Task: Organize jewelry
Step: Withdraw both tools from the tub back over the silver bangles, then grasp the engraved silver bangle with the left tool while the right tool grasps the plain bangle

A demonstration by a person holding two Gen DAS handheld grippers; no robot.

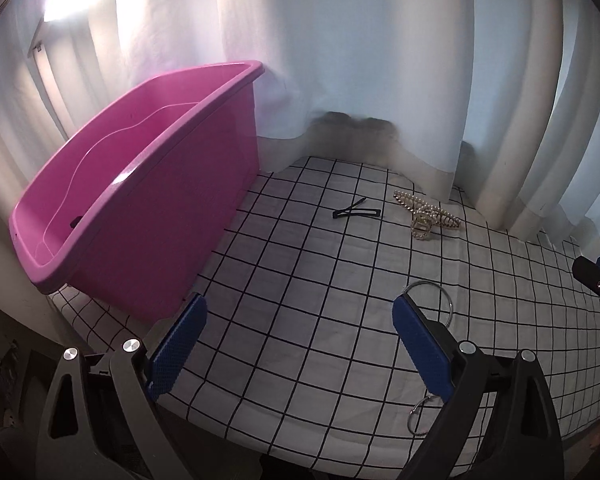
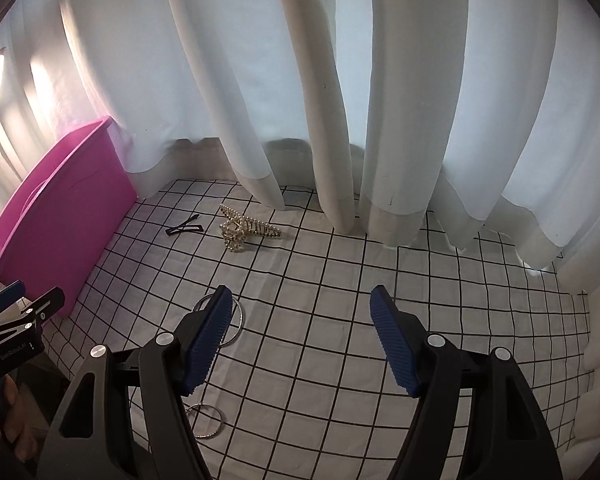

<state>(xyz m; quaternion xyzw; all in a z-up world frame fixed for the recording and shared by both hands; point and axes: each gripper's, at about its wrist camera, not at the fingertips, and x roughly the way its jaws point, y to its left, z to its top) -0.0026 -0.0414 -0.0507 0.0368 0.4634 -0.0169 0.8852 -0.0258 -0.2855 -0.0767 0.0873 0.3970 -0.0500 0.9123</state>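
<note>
Jewelry: pearl hair claw (image 1: pixel 426 214) at 1 o'clock on the checked cloth (image 1: pixel 300 280), black hair clip (image 1: pixel 356 213) just left of it
Rings: two metal hoops (image 2: pixel 236 316) near the cloth's front edge
Bin: pink tub (image 1: pixel 140 208) at 10 o'clock
Left gripper (image 1: pixel 300 344): jaws wide apart, empty
Right gripper (image 2: pixel 300 340): jaws wide apart, empty

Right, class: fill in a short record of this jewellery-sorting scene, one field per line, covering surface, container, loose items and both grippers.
surface: white cloth with black grid, curtains behind
container: pink bin, standing at the left on the cloth
hair clip: black, flat, beside the bin
claw clip: gold, pearl-studded, right of the black clip
rings: two silver hoops, larger and smaller, near edge
left hand-held gripper: open, empty
right hand-held gripper: open, empty
</note>
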